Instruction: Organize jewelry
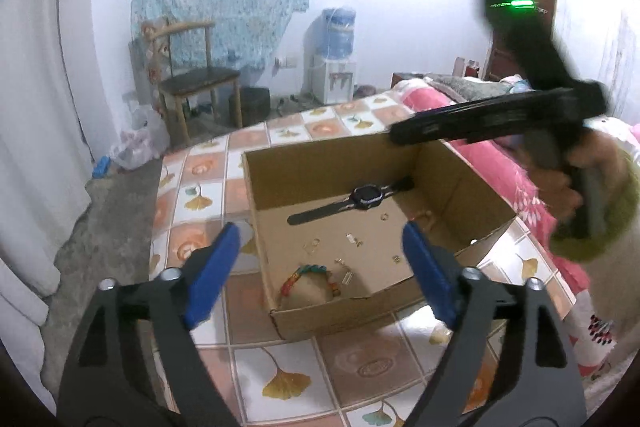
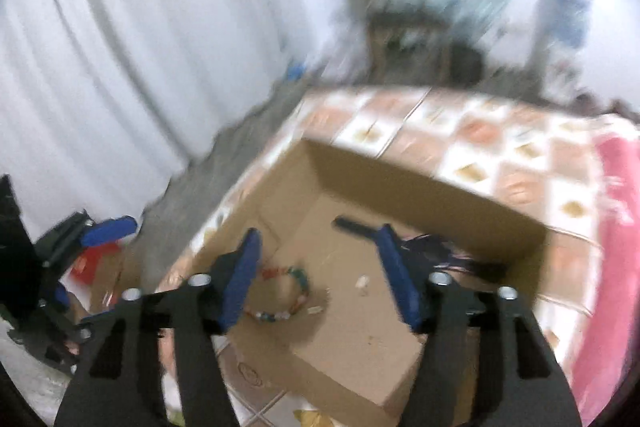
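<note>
An open cardboard box (image 1: pixel 304 319) sits on the tiled table. Inside lie a black watch (image 1: pixel 360 201), a colourful bead bracelet (image 1: pixel 308 273) and several small gold rings and earrings (image 1: pixel 352 239). My left gripper (image 1: pixel 320 247) is open and empty, just above the box's near edge. My right gripper (image 2: pixel 318 259) is open and empty, above the box (image 2: pixel 432 183); the bracelet (image 2: pixel 298 291) lies between its fingers' line of sight. The right view is blurred by motion. The right gripper's body (image 1: pixel 520 115) shows at the right in the left wrist view, above the box's far corner.
The table (image 1: pixel 280 367) has a ginkgo-leaf tile pattern. A small gold piece (image 1: pixel 440 337) lies on the table right of the box. A pink bedspread (image 1: pixel 492 163) borders the right. A chair (image 1: pixel 196 83), water dispenser (image 1: pixel 334 55) and white curtain (image 1: pixel 36 107) stand beyond.
</note>
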Available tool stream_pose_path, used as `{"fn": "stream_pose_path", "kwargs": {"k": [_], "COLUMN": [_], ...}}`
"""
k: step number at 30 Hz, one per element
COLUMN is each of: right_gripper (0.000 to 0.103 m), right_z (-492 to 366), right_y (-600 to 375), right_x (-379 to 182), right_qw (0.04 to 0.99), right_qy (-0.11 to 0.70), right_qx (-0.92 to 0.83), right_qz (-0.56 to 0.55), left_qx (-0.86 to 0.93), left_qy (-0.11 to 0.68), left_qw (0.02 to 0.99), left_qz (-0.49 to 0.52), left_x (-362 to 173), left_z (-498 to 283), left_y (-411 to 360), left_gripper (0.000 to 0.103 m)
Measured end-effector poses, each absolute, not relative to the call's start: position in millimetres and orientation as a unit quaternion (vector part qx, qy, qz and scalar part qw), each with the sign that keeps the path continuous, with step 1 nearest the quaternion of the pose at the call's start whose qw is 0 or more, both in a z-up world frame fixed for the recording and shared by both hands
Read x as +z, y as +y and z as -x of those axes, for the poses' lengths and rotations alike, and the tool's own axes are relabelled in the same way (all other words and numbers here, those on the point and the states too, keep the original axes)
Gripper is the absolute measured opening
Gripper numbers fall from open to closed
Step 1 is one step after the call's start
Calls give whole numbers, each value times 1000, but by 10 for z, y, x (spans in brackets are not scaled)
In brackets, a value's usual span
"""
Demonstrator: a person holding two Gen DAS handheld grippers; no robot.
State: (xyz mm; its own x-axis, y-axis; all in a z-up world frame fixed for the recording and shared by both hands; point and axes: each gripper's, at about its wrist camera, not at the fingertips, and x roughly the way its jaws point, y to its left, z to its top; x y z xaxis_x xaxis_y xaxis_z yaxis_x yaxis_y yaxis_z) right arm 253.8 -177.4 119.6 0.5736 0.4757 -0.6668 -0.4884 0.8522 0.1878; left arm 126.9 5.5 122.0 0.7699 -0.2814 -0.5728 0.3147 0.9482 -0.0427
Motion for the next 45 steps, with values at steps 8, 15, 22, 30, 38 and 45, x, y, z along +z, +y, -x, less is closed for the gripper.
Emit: {"fn": "stream_pose_path", "kwargs": {"k": [8, 15, 22, 30, 38, 45], "right_gripper": [89, 89, 96, 96, 96, 96], "right_z": [-1644, -1572, -1635, -1735, -1776, -1802], "right_y": [-2306, -2385, -2361, -2146, -2082, -2070], "right_x": [897, 539, 644, 522, 435, 373], "right_qw": [919, 913, 931, 912, 900, 893], "right_qy": [358, 403, 364, 410, 435, 451], "right_qx": [150, 54, 12, -5, 3, 8], "right_qz": [-67, -32, -12, 21, 3, -8], "left_qx": [-171, -103, -20, 18, 29, 32], "left_qy": [285, 294, 325, 383, 417, 425], "left_qw": [943, 949, 944, 921, 908, 904], "left_qz": [-14, -55, -57, -70, -33, -20], "left_x": [1205, 1123, 1088, 974, 872, 849], "left_z": [-1128, -1170, -1282, -1323, -1368, -1373], "left_y": [-223, -440, -476, -525, -431, -393], "left_gripper": [94, 95, 95, 95, 95, 95]}}
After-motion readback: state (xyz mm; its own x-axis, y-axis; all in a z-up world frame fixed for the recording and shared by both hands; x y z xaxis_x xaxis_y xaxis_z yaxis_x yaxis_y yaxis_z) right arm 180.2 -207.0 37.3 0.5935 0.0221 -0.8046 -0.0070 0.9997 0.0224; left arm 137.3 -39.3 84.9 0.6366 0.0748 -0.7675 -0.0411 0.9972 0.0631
